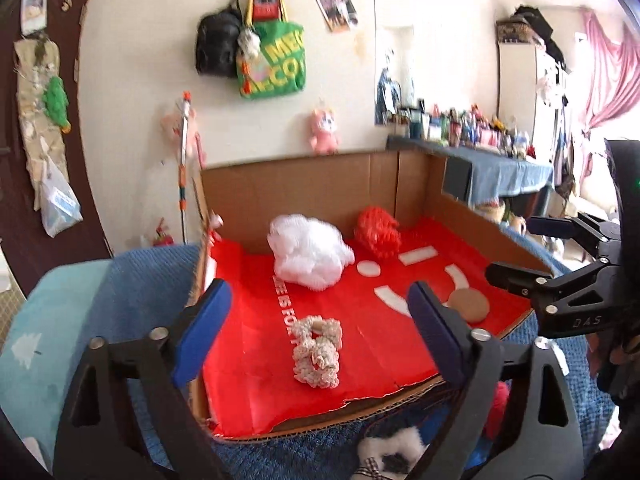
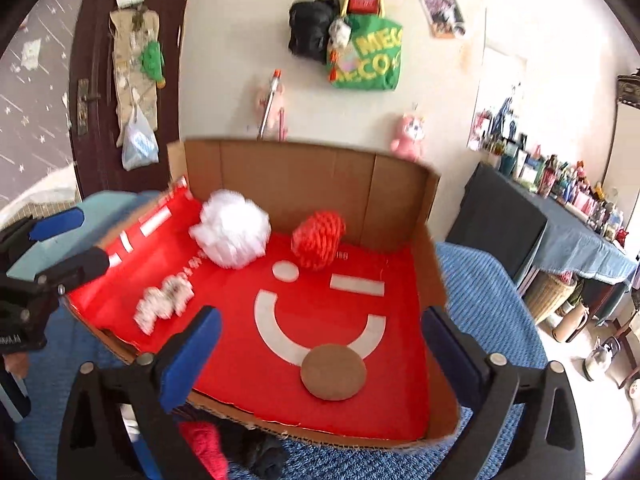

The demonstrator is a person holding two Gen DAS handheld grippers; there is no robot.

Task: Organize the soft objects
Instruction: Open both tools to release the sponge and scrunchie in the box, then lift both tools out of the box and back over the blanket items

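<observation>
An open cardboard box with a red lining sits on a blue blanket. Inside lie a white fluffy ball, a red knitted ball, a cream knitted piece and a brown round pad. My left gripper is open and empty above the box's front edge. My right gripper is open and empty above the front right of the box. It also shows in the left wrist view.
On the blanket in front of the box lie a black-and-white plush, a red soft item and a dark cloth. A cluttered table with a blue cover stands at the right. Bags hang on the wall behind.
</observation>
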